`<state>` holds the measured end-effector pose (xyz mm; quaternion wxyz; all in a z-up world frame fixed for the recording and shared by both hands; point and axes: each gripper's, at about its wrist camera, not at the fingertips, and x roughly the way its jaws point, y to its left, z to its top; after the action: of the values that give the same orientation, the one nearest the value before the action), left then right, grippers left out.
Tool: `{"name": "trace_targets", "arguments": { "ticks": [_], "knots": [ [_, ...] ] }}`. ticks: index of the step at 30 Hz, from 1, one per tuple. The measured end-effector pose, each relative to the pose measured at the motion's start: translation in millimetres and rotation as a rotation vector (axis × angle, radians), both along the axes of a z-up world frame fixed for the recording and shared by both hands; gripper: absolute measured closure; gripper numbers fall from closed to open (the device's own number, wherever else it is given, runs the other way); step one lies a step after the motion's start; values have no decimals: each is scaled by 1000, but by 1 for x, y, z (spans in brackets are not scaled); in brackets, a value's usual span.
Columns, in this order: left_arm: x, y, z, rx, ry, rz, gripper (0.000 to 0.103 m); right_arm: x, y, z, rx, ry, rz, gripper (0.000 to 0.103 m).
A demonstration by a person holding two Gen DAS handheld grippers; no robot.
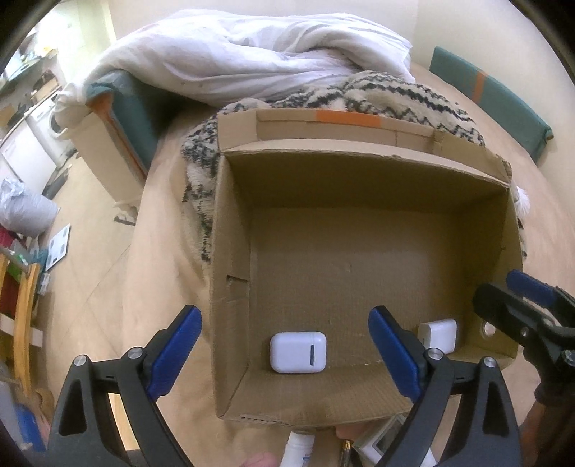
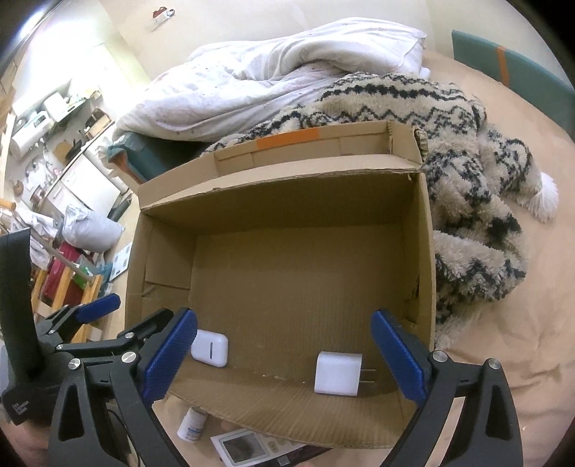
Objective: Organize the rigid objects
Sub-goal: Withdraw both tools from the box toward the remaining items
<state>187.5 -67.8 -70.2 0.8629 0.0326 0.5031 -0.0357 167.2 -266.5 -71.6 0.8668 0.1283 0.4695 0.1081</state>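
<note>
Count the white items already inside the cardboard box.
2. An earbud case lies near the box's front wall, toward its left. A plug charger lies near the same wall, toward the right. The front wall may hide others.

Bed covered by beige sheet (image 2: 521,323). White duvet (image 2: 287,72) bunched at head, patterned fleece blanket (image 2: 467,161) beside it. Cream wall (image 2: 251,21) behind. Cluttered kitchen counter (image 2: 64,118) left.
</note>
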Motion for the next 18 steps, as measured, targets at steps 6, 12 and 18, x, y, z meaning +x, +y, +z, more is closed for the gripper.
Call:
{"name": "trace_targets", "arguments": {
  "ticks": [6, 12, 18],
  "knots": [
    [-2, 1, 2, 4, -9, 2, 10, -1, -3, 3, -2, -7, -9, 0],
    [-5, 3, 7, 6, -23, 14, 10, -2, -5, 6, 1, -14, -16, 0],
    [-13, 10, 22, -14, -53, 26, 10, -7, -9, 13, -6, -32, -27, 0]
  ]
}}
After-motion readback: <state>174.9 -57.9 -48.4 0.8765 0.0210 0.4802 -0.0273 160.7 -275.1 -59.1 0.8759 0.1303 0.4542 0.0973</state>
